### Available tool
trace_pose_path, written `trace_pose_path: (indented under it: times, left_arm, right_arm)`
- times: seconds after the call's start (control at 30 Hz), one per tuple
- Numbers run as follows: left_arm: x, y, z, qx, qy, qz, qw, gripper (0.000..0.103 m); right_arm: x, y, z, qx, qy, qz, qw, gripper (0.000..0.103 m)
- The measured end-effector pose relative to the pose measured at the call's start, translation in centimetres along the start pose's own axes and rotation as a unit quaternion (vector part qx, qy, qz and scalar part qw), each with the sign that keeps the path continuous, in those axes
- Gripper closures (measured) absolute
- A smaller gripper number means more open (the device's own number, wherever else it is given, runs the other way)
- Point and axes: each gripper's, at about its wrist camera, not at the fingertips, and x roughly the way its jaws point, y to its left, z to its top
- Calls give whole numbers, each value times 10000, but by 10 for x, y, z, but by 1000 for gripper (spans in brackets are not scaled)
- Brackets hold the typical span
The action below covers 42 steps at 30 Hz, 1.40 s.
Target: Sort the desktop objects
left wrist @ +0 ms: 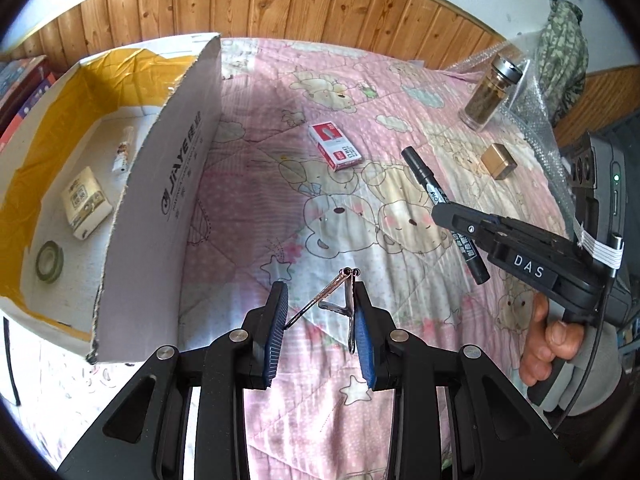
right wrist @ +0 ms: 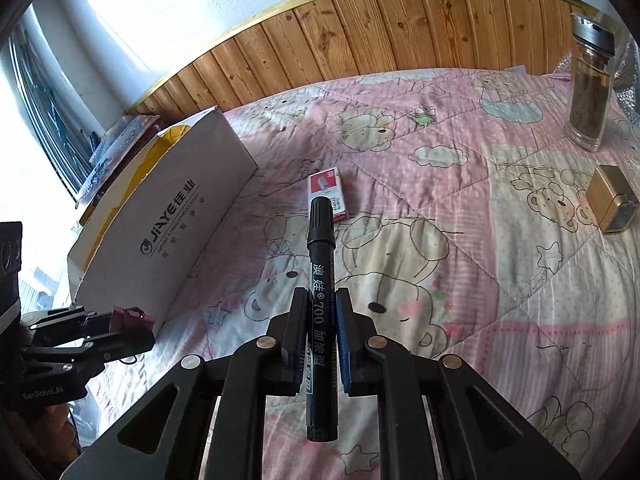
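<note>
The white cardboard box lies just left of the left gripper, clamped on a metal nail clipper; the right gripper, farther off, grips a black marker pen lengthwise.

1. Support surface: pink quilted blanket printed with cartoon bears, stars and clouds; wood-panelled wall runs behind its far edge.
2. White cardboard box stands on the blanket's left side, open-topped, printed side wall facing the middle.
3. Red-and-white staple box lies flat near the centre.
4. Small gold box sits toward the right.
5. Glass jar with metal lid stands upright at far right, beyond the gold box, dark contents inside.
</note>
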Motion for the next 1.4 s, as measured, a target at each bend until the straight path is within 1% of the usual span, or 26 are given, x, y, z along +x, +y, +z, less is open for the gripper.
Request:
trace_pose_path:
  times: [0.1,0.2,0.47,0.77,1.0,1.4]
  left_arm:
    - [-9,3,-4,-14,-52,57,10000,71]
    - [-16,6,-9,-57,-86,37,9999,71]
    - [-33,9,-17,-125,-194,-77,9997,71]
    - [-54,14,-27,-222,-309,-220,9990,71]
    - [-69,22,-35,-348,-387,-340,9981,71]
    - [-104,57,-28,-732,-764,-389,9936,71]
  right_arm:
    - [-2,14,-6,-106,26,23,9999,88]
    - [-5,27,-13,-217,55,25,9997,88]
    - [-19,53,-27,-385,18,90,9992,89]
    - [-35,93,-35,-768,-71,212,9968,88]
    - [-47,124,-34,-1094,-139,327,9934,88]
    - [-59,173,-18,-1615,-271,575,9848,88]
